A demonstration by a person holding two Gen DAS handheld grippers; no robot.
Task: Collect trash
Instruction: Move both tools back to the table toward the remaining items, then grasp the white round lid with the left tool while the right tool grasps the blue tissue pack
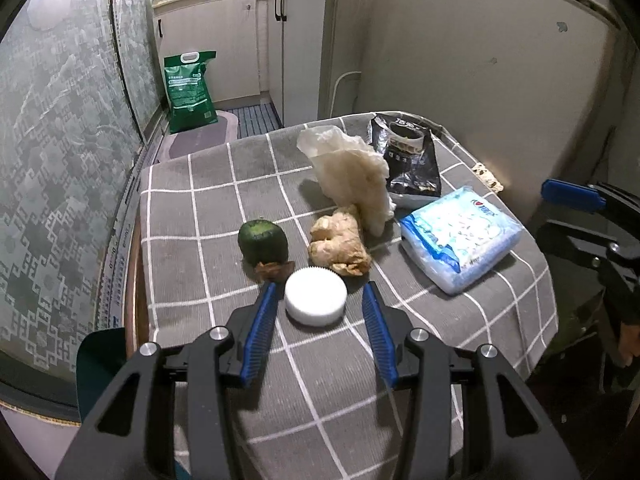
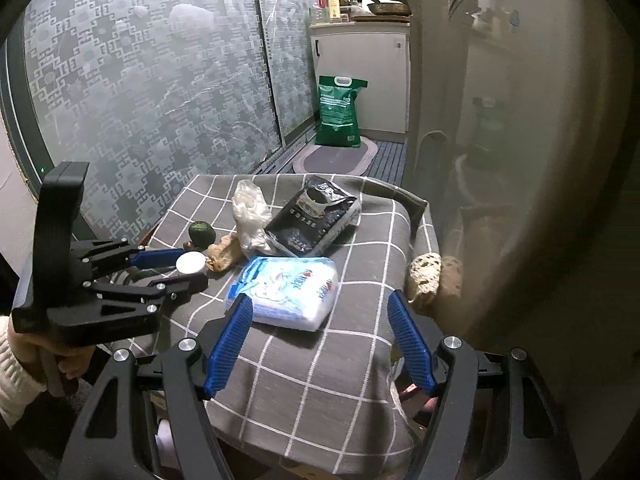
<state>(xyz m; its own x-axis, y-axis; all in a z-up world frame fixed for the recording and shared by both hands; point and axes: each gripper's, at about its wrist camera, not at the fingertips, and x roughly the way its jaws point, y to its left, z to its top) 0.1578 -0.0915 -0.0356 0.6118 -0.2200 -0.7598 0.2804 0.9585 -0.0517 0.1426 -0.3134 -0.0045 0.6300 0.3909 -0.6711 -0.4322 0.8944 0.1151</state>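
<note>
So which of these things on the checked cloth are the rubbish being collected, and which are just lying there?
Likely rubbish:
- white cap, between the open left hand-held gripper fingers
- crumpled plastic bag
- opened black packet
- brown scrap

Probably just lying about:
- ginger root
- green fruit
- tissue pack
- green sack on the floor

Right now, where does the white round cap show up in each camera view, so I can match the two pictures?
Left wrist view: the white round cap lies low in the centre, on the checked cloth between the left gripper's open blue fingers.
Right wrist view: the cap sits at the left, between the fingers of the left gripper.
Shared landmark: the ginger root just beyond the cap.
</note>
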